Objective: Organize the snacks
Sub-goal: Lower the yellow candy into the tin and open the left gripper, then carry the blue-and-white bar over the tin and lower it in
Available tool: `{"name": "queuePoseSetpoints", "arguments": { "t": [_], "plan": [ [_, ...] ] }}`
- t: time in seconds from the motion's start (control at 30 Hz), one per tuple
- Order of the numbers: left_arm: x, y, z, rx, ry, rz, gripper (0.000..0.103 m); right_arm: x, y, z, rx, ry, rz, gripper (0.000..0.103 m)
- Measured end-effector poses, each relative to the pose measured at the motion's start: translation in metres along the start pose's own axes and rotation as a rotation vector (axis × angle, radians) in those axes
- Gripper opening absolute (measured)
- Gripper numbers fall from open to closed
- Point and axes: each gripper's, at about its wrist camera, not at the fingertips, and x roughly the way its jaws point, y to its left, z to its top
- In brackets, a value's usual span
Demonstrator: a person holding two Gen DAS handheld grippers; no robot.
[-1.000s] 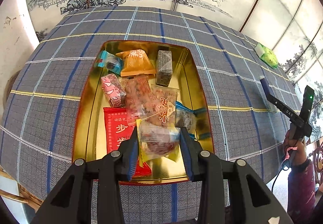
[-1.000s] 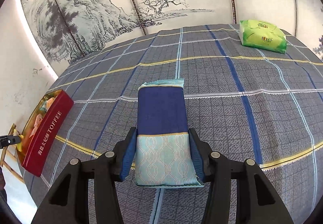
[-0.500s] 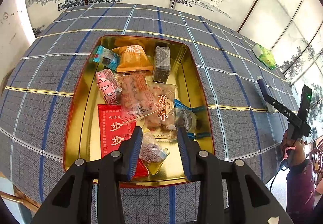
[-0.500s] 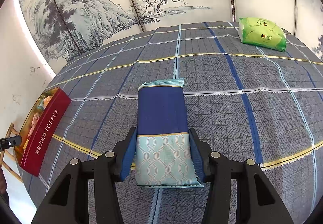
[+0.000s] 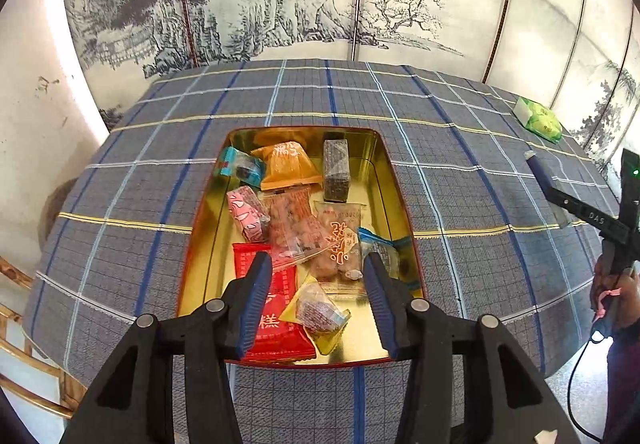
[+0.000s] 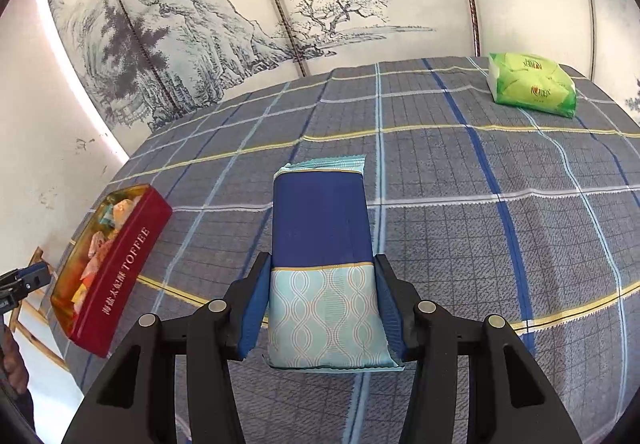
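A gold-lined red toffee tin (image 5: 200, 244) sits on the plaid tablecloth and holds several wrapped snacks. A yellow-edged clear packet (image 5: 318, 312) lies in the tin's near end, beside a red packet (image 5: 276, 320). My left gripper (image 5: 316, 302) is open and empty above the tin's near end. My right gripper (image 6: 320, 308) is shut on a long blue and pale-blue snack pack (image 6: 322, 244), held above the cloth. The tin (image 6: 120, 268) shows at the left of the right wrist view.
A green tissue pack (image 6: 532, 83) lies at the table's far right, also seen in the left wrist view (image 5: 538, 119). The other gripper and hand (image 5: 616, 236) show at the right edge. A painted folding screen stands behind the table.
My left gripper let go of the yellow-edged packet into the tin's near end, then opened wider and drew back. My right gripper stays shut on the blue pack.
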Motion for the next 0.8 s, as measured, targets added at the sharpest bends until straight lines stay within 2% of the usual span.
{"name": "queuePoseSetpoints", "arguments": {
  "t": [0.17, 0.23, 0.57, 0.7, 0.8],
  "plan": [
    [-0.009, 0.0, -0.002, 0.013, -0.039, 0.043, 0.053, -0.009, 0.014, 0.004, -0.017, -0.015, 0.008, 0.051],
    [-0.012, 0.001, -0.003, 0.017, -0.056, 0.069, 0.063, -0.012, 0.02, 0.004, -0.02, -0.016, 0.016, 0.051],
    [-0.024, 0.007, -0.011, 0.013, -0.107, 0.108, 0.073, -0.024, 0.065, 0.007, -0.079, -0.022, 0.074, 0.051],
    [-0.029, 0.012, -0.015, -0.006, -0.134, 0.125, 0.082, -0.027, 0.087, 0.008, -0.11, -0.021, 0.102, 0.051],
    [-0.031, 0.017, -0.018, -0.018, -0.142, 0.122, 0.082, -0.027, 0.102, 0.009, -0.125, -0.018, 0.12, 0.051]
  ]
}}
